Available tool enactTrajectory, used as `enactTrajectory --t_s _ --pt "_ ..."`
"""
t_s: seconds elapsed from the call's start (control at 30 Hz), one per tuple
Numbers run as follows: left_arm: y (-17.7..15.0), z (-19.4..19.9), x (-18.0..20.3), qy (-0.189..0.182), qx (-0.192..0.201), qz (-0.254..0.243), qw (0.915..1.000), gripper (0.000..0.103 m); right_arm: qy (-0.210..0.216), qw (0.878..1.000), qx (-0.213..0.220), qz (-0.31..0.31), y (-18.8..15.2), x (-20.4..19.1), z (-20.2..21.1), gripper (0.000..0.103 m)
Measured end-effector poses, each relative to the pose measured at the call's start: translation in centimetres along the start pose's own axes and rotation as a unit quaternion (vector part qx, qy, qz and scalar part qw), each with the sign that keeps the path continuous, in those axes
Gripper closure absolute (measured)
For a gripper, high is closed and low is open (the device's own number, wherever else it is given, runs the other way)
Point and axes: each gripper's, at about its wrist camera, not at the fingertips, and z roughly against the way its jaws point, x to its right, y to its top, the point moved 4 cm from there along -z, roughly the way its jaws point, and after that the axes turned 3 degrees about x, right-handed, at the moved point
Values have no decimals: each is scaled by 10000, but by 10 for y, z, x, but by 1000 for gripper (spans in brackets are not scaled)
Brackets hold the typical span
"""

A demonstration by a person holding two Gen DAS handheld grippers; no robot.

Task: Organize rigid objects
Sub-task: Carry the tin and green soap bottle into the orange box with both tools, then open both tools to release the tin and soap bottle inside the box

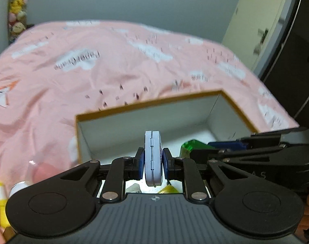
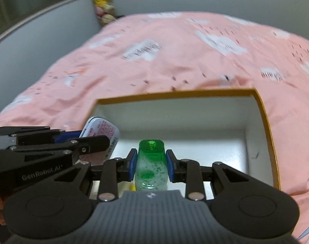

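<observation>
My left gripper [image 1: 152, 160] is shut on a small white hinged tin [image 1: 152, 156], held on edge above the open cardboard box [image 1: 154, 103] with white inner walls. My right gripper [image 2: 151, 164] is shut on a green translucent bottle [image 2: 151, 162] holding foamy liquid, also over the box [image 2: 264, 122]. The two grippers are side by side. The right gripper shows at the right of the left wrist view [image 1: 231, 146] with the green bottle [image 1: 192, 145]. The left gripper [image 2: 81, 140] and the tin's printed face [image 2: 102, 131] show at the left of the right wrist view.
The box sits on a bed with a pink cloud-print cover [image 1: 93, 71]. A yellow bottle [image 1: 0, 201] and a clear container with a white cap [image 1: 18, 187] lie at the lower left. Yellow items [image 1: 168, 189] show inside the box. A door [image 1: 262, 26] stands at right.
</observation>
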Motion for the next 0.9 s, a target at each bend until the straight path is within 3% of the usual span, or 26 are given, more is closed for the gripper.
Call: enactTrajectory --t_s 0.23,0.57,0.77,0.9 --pt "-1 -34 -1 288 -337 -326 9985 83 -261 9988 -322 -258 4 17 -42 74" --pt "-9 -52 -7 884 -645 -775 9910 82 -294 9979 -500 -292 7 16 -62 74" --pt "-11 -53 -13 948 -710 -710 9904 82 -269 9979 -547 -235 7 10 -69 74" --pt "-10 -50 -13 940 -660 -695 9910 75 -276 9978 -555 -238 6 8 -69 74"
